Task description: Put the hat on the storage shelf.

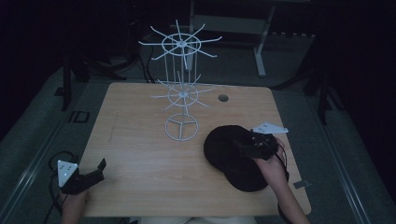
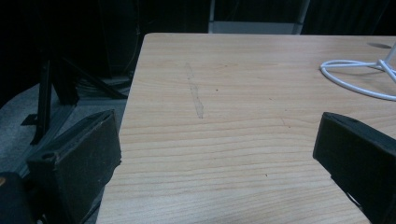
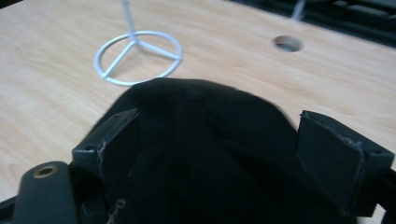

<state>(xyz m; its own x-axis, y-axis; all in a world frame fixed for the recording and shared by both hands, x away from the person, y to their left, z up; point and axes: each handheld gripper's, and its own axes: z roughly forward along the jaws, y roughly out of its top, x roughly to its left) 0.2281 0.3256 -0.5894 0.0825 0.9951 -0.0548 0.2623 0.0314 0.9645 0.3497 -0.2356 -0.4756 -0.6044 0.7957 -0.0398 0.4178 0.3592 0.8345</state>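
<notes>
Jaws wide around soft black cap (image 3: 205, 140)

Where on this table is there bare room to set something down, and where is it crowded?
Free: the table between the left gripper and the white wire rack. Crowded: near right, where the black cap lies between the right gripper's jaws.

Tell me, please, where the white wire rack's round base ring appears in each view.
High view: white wire base ring at table centre, left of the black cap.
Left gripper view: ring at the right edge.
Right gripper view: ring upper left.
Shared landmark: wooden table.
</notes>
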